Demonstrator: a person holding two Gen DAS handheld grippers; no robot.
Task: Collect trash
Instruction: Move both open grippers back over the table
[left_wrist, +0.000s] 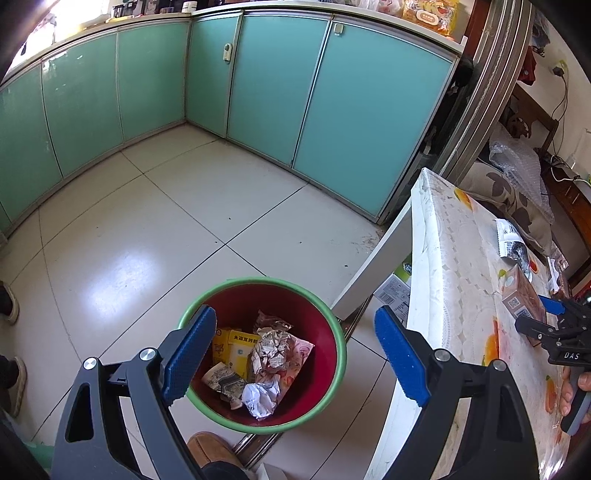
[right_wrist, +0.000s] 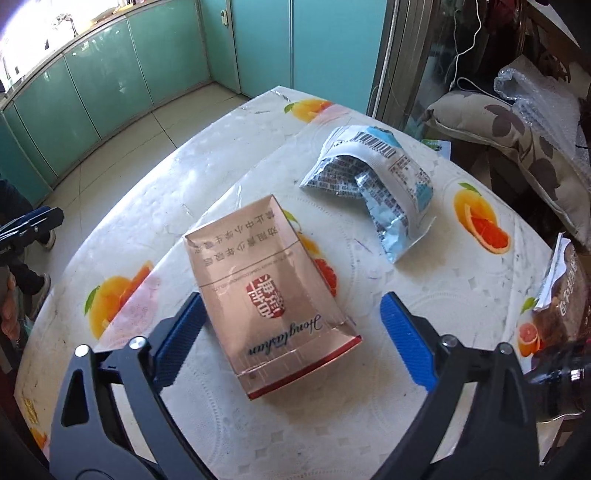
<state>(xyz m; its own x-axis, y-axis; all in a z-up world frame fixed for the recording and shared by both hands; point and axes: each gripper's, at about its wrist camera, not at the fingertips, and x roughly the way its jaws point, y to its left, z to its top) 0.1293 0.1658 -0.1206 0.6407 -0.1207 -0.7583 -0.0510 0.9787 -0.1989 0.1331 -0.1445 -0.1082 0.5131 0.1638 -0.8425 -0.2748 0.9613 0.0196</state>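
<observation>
Teal cabinet doors (left_wrist: 147, 85) are lining the far walls, pale floor tiles (left_wrist: 155, 229) are running up to them, and the fruit-print counter (right_wrist: 424, 295) is carrying what trash remains.

I'm judging the step in hand to be the pickup of the next piece. I'm holding the right gripper (right_wrist: 291, 339) low over the counter with its jaws apart, straddling the near end of the copper-coloured cigarette pack (right_wrist: 266, 288). The left pad looks to be touching or just beside the pack's edge, the right pad is clearly off it, so nothing is being gripped yet. Beyond the pack, a torn blue-and-white foil wrapper (right_wrist: 384, 192) is lying apart from it, and a brown packet (right_wrist: 565, 291) is sitting at the counter's right edge.

My next move, as I'm reading it, calls for closing squarely on the pack's two long sides, lifting it, and carrying it over to the bin.

I'm keeping the left gripper (left_wrist: 295, 358) over the bin, jaws wide apart and empty. That bin, a red bucket with a green rim (left_wrist: 341, 343), is standing on the floor just beside the counter. It is already holding a yellow box (left_wrist: 236, 349), crumpled printed paper (left_wrist: 273, 347), a white paper ball (left_wrist: 260, 398) and some flattened wrappers.
</observation>
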